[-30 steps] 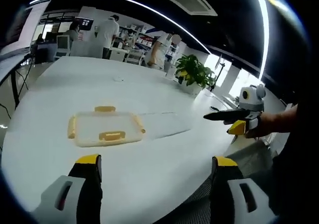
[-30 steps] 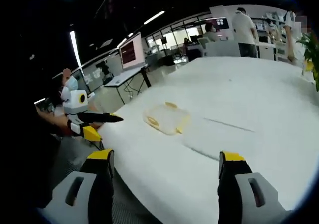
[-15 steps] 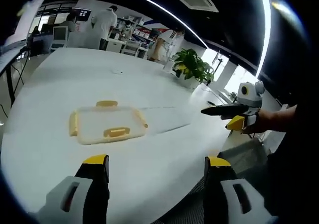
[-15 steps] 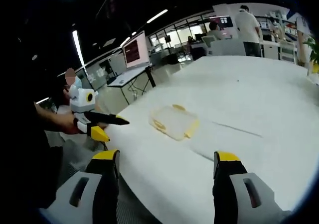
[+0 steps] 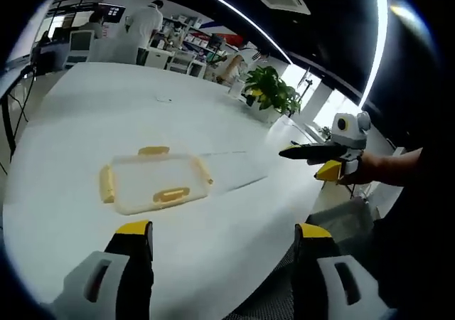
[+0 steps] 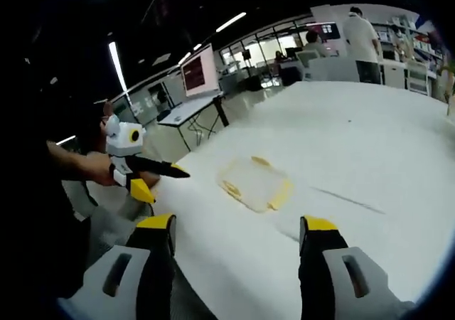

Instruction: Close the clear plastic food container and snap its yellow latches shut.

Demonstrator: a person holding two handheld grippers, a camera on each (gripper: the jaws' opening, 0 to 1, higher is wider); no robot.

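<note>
The clear container [image 5: 155, 181] lay on the desk [image 5: 85, 114] ahead of the left gripper [image 5: 217, 233], whose jaws stood spread and empty, as did the right gripper's [image 6: 234, 226]. It looked light, thin and likely to slide; its yellow latches [image 5: 173, 194] seemed the places to press. Since earlier, both grippers had edged closer.

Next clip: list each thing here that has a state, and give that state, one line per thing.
clear plastic food container: lid on, lying flat on the table, untouched.
yellow latches: cannot tell whether snapped shut.
left hand-held gripper: open, empty, short of the container.
right hand-held gripper: open, empty, short of the container.
white table: carries the container.
wall screen: switched on.
</note>
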